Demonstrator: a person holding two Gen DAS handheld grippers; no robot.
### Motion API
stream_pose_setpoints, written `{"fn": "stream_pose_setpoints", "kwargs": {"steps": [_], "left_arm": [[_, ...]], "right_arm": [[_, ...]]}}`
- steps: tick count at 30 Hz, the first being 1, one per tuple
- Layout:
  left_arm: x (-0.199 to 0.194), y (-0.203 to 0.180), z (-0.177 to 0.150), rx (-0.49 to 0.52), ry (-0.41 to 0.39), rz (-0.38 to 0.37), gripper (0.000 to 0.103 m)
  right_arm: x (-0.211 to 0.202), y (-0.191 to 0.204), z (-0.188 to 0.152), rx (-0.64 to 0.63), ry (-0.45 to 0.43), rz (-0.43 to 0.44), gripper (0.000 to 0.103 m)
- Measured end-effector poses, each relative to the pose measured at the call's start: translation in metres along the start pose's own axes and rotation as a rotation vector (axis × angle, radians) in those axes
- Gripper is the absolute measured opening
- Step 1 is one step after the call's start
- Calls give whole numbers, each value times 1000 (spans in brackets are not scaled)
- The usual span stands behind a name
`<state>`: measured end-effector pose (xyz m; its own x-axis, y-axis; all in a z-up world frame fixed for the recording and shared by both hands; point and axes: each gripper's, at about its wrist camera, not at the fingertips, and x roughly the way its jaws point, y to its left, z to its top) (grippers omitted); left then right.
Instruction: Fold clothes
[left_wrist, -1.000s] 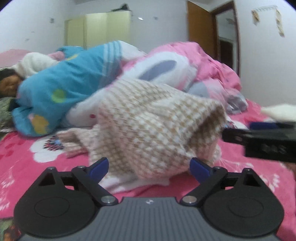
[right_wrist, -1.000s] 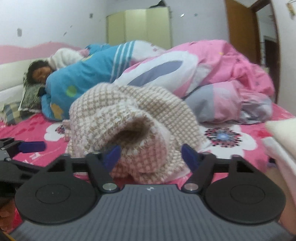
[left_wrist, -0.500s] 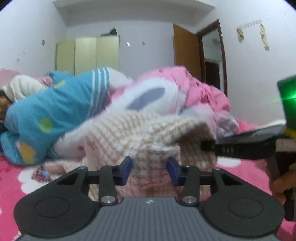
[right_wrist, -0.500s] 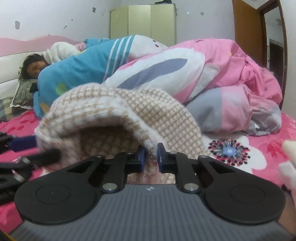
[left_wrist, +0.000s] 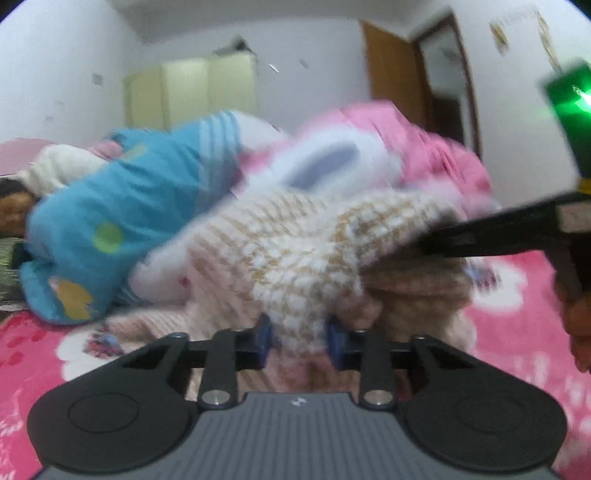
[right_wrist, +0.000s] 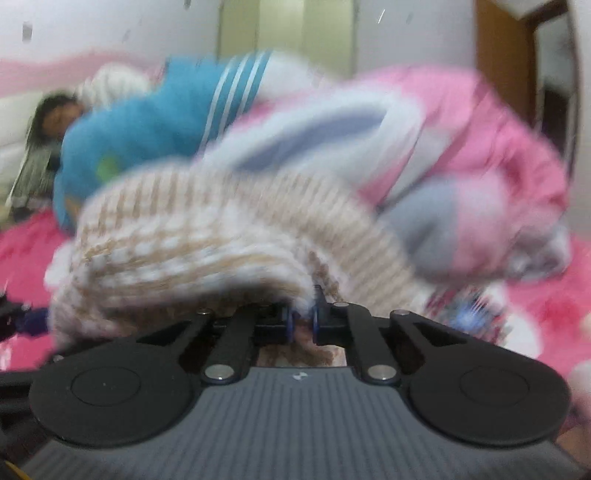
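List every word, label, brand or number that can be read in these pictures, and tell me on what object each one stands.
No text can be read in either view.
Left gripper: only a small white logo mark on its grey body, no letters.
Right gripper: the same small mark on its body, no letters.
Right gripper's arm in the left wrist view: whether it bears print cannot be told through the blur.
Checked garment, bedsheet: patterns only.

I count two hand-held grippers: my left hand-held gripper (left_wrist: 298, 341) and my right hand-held gripper (right_wrist: 303, 324). One checked knit garment (left_wrist: 295, 251). One bed (left_wrist: 517, 325). One person lying on it (right_wrist: 55, 118), under one blue quilt (left_wrist: 122, 206). One pink quilt (right_wrist: 480, 147). One wardrobe (left_wrist: 192, 92). One door (left_wrist: 391, 66).
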<state>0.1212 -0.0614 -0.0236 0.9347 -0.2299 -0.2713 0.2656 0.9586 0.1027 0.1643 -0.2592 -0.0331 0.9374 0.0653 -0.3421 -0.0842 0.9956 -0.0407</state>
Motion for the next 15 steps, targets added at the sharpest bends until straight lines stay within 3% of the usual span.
{"fn": "stream_pose_setpoints", "kwargs": {"steps": [4, 7, 15], "left_arm": [[-40, 12, 34, -31, -133, -10, 20], [-73, 28, 61, -92, -210, -85, 18], [-182, 54, 112, -77, -402, -189, 15]], "right_arm": [[-42, 7, 26, -61, -139, -53, 6], [-77, 11, 44, -91, -234, -79, 5], [-202, 11, 96, -111, -497, -46, 5]]}}
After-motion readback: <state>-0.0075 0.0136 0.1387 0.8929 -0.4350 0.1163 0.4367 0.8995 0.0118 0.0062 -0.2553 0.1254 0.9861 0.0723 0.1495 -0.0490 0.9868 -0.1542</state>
